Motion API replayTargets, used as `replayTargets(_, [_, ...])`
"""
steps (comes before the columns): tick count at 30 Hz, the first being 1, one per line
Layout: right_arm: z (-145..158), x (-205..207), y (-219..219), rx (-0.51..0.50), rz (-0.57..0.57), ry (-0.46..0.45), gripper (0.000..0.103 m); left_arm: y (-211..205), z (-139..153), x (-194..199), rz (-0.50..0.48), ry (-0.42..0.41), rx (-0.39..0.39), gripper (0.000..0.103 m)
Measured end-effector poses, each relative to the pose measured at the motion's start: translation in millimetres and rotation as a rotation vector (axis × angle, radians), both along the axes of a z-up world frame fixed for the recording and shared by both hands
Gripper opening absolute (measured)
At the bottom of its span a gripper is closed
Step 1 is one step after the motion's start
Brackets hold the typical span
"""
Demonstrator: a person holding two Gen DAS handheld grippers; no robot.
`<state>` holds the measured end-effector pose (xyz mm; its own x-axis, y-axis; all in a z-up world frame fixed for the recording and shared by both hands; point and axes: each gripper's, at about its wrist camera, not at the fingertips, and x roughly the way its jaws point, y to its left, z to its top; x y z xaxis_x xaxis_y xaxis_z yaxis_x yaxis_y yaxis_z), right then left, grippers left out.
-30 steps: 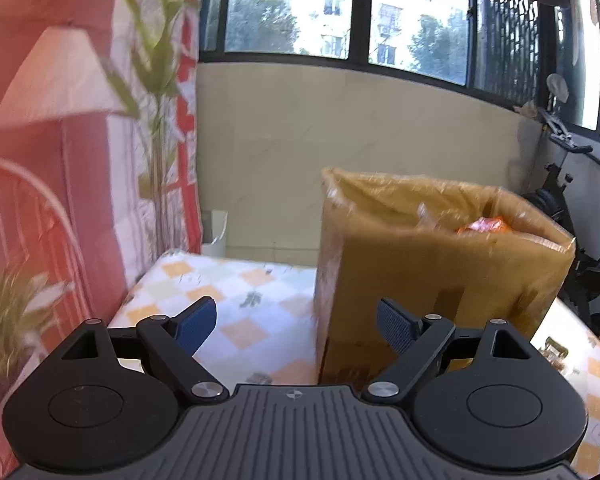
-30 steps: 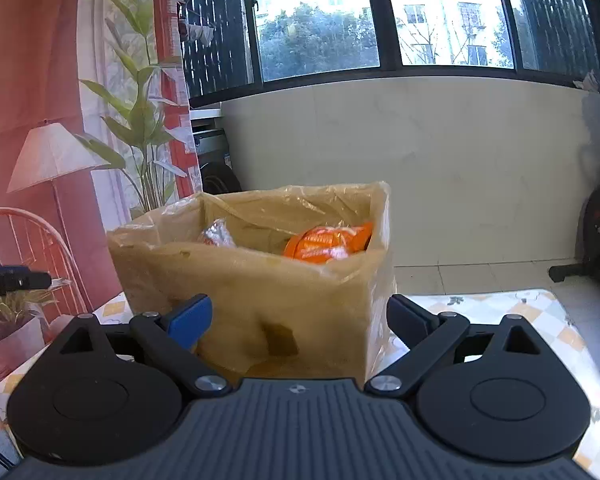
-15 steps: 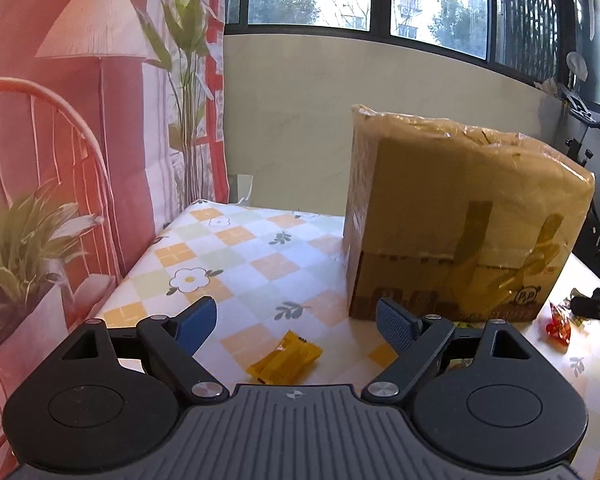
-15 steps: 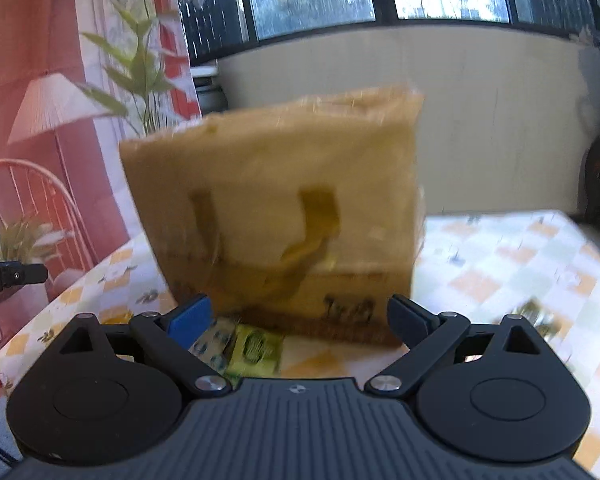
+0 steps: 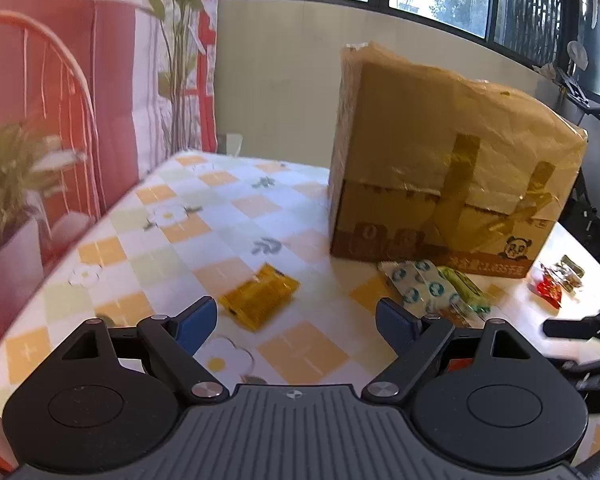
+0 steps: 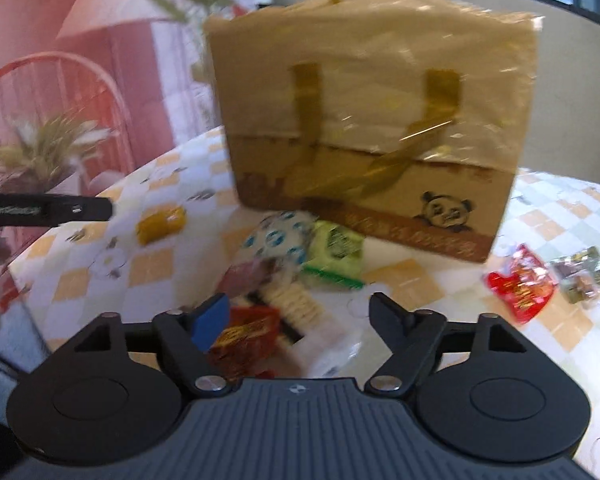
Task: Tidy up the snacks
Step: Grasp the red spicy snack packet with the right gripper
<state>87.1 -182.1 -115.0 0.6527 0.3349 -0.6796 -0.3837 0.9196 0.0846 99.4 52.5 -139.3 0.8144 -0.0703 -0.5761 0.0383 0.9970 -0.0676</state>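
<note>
Both grippers tilt downward. The left gripper (image 5: 296, 318) stands wide apart, empty. The right gripper (image 6: 298, 318) has just been closing, its fingers (image 6: 209, 322) gripping nothing.

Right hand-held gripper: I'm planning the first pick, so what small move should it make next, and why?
Probably ease the right hand-held gripper, whose jaws have just been closing with nothing gripped, down onto the red snack packet by its left finger. That packet lies nearest, loose on the table before the cardboard box.
</note>
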Motion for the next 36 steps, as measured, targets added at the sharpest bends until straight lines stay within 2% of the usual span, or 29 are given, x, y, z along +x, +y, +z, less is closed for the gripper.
replayTargets(7, [-13.3,-9.4,24.8,-0.029,0.097,0.077,0.069,-14.1,-12.4,-4.2,-0.058,0.023,0.012,0.088])
replayTargets(15, [-31.1,3.3,18.6,-0.039,0.042,0.150,0.060,-10.9,-18.1,-2.1,-0.052,0.044,-0.004,0.088])
replayTargets(24, [-35.7,0.0,29.6,-0.148,0.080,0.065,0.053,-17.3,-23.5,-0.1,-0.071,0.068,0.000,0.088])
replayTargets(32, [-32.6,-4.9,27.3,-0.140,0.074,0.051,0.038,-19.5,-23.6,-1.7,-0.087,0.061,0.001,0.088])
replayTargets(33, [-30.6,-6.2,25.2,-0.126,0.068,0.043,0.029,-19.4,-23.5,-2.0,-0.086,0.060,0.000,0.088])
replayTargets(36, [-20.2,-9.4,16.8,-0.076,0.042,0.004,0.017,-19.4,-23.0,-2.5,-0.087,0.058,-0.005,0.088])
